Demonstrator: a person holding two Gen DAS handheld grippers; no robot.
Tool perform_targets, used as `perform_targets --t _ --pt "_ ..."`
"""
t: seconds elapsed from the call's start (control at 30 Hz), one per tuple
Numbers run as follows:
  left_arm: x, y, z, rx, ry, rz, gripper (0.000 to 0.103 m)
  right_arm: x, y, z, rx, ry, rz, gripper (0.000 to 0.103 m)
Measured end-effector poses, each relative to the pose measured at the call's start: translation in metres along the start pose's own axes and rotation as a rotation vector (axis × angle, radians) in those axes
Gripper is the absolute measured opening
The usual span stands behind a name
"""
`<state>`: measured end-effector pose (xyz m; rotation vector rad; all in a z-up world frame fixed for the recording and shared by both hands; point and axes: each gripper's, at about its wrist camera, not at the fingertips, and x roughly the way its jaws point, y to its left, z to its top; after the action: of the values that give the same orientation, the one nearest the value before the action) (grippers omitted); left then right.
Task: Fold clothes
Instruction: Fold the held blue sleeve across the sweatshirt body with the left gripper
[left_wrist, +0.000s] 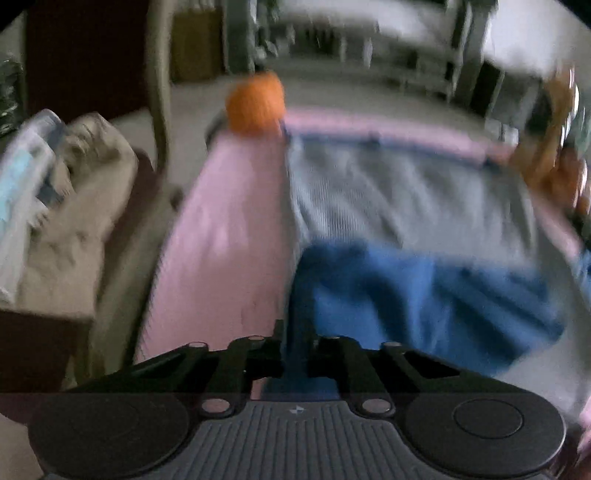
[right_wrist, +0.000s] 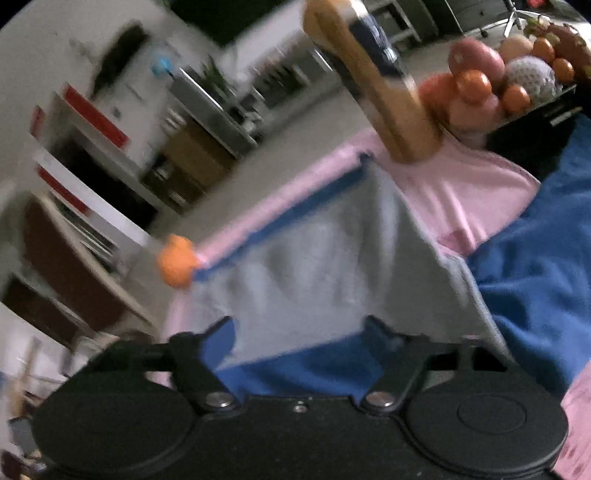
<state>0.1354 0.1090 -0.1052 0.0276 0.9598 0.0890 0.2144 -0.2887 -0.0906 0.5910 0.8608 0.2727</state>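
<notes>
The left gripper is pinching the blue-and-grey garment, which is stretching lengthwise toward the far table edge; the right gripper is gaping apart over it.

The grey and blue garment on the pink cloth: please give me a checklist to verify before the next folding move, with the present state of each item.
1. Left gripper closed on the garment: ok, blue fabric runs between its fingers.
2. Right gripper gripping the garment: not ok, fingers spread, fabric lies loose between them.
3. Garment flat on the pink cloth: not ok, the blue part is wrinkled.
4. Orange ball clear of the garment: cannot tell, it sits at the garment's far corner.
5. Fruit tray out of the way: ok.
6. Sharp picture: not ok, both views blurred.
</notes>
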Motion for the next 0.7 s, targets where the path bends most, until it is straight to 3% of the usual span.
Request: perform_targets --t 0.03,0.07,0.1,0.17,0.23,0.4,0.43,0.47,0.53,0.63,0.7 --pt "0.01 -0.007 -0.004 0.05 0.038 0.01 0.006 0.01 -0.006 -0.001 0.01 0.027 -0.035 0.048" --pt "0.019 -0.014 -0.009 0.1 0.077 0.019 0.006 0.02 -0.012 -0.003 0.021 0.054 -0.07 0.045" --pt "0.028 -0.021 -0.013 0.149 0.109 0.031 0.006 0.029 -0.018 -0.004 0.031 0.082 -0.105 0.045" --pt "0.028 -0.031 -0.019 0.236 0.091 0.081 0.006 0.043 -0.022 -0.004 0.012 0.109 -0.143 0.048" --pt "0.028 -0.035 -0.018 0.248 0.088 0.098 0.005 0.051 -0.019 -0.004 -0.043 0.119 -0.162 0.055" --pt "0.027 -0.035 -0.019 0.247 0.087 0.113 0.005 0.084 0.0 -0.014 -0.196 0.18 -0.2 0.054" --pt "0.026 -0.034 -0.019 0.246 0.087 0.115 0.006 0.089 0.008 -0.019 -0.268 0.174 -0.227 0.049" --pt "0.026 -0.034 -0.02 0.245 0.088 0.117 0.006 0.09 0.016 -0.024 -0.339 0.157 -0.25 0.02" --pt "0.025 -0.033 -0.02 0.244 0.088 0.121 0.006 0.092 0.031 -0.031 -0.439 0.13 -0.321 0.0" --pt "0.024 -0.032 -0.021 0.242 0.088 0.128 0.006 0.085 0.031 -0.023 -0.404 0.024 -0.419 0.001" --pt "0.025 -0.033 -0.021 0.243 0.088 0.133 0.006 0.088 0.023 -0.021 -0.362 0.048 -0.435 0.001"
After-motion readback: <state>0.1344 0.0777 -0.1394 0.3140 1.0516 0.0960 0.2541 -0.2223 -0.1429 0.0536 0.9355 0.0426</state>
